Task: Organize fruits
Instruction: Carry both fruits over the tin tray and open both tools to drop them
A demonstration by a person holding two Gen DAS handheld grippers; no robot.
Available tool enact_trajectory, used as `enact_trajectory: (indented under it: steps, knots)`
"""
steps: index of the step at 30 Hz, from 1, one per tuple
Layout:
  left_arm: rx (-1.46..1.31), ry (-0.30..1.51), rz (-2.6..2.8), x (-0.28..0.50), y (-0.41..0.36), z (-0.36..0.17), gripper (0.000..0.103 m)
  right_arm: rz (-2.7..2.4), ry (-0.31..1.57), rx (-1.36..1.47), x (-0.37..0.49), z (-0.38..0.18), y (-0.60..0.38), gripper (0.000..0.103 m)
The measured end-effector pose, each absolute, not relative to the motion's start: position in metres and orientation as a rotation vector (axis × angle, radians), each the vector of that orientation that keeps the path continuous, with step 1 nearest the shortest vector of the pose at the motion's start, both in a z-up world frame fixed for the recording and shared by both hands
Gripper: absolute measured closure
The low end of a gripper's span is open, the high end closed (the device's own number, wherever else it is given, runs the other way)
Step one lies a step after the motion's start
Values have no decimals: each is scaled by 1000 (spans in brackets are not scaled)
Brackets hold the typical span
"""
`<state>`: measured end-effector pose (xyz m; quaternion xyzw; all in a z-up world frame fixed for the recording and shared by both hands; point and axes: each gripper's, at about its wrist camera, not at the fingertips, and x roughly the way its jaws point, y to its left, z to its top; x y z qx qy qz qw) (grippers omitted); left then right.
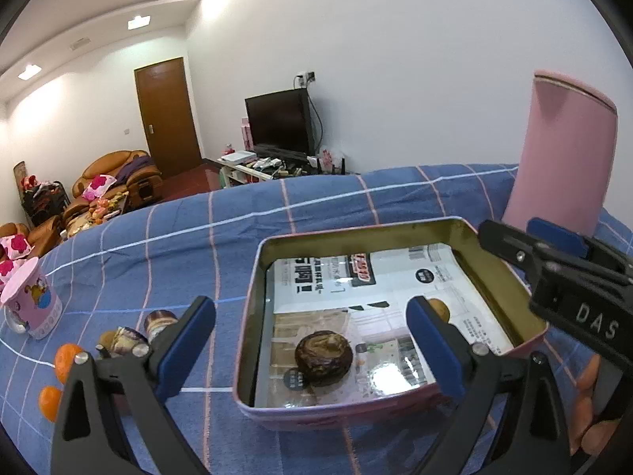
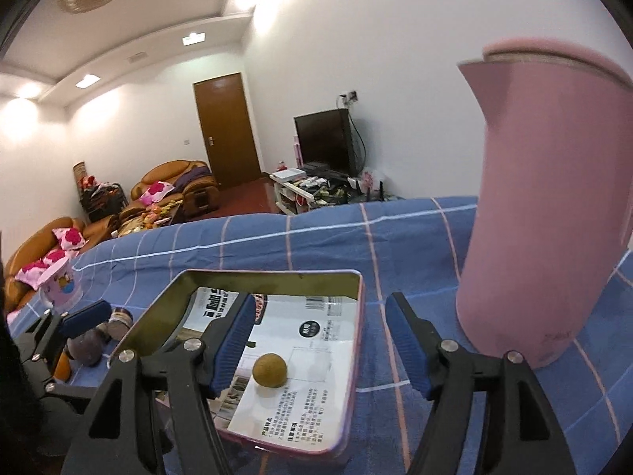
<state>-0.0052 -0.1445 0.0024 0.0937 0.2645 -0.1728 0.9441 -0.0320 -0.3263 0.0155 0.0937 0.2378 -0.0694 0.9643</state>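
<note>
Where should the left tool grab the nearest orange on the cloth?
Take the orange across its round middle, coming down from above. The dark fruit sits close on its right, so close the fingers front to back. The left tool is already open.

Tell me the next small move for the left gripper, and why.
Probably swing the left gripper left toward the oranges on the cloth. Its fingers are open and empty, the tin tray already holds a dark fruit and a small brown one, and oranges lie outside.
</note>
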Motion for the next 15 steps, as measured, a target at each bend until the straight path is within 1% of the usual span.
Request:
enact_trajectory:
  steps: [2,15]
  knots:
    - [186,535,-346,-6,-142,3,0,-152,471,212,-33,15,-330,34]
    - [154,521,-320,-11,-108,4,0,-253,366,195,-53,23,-309,34]
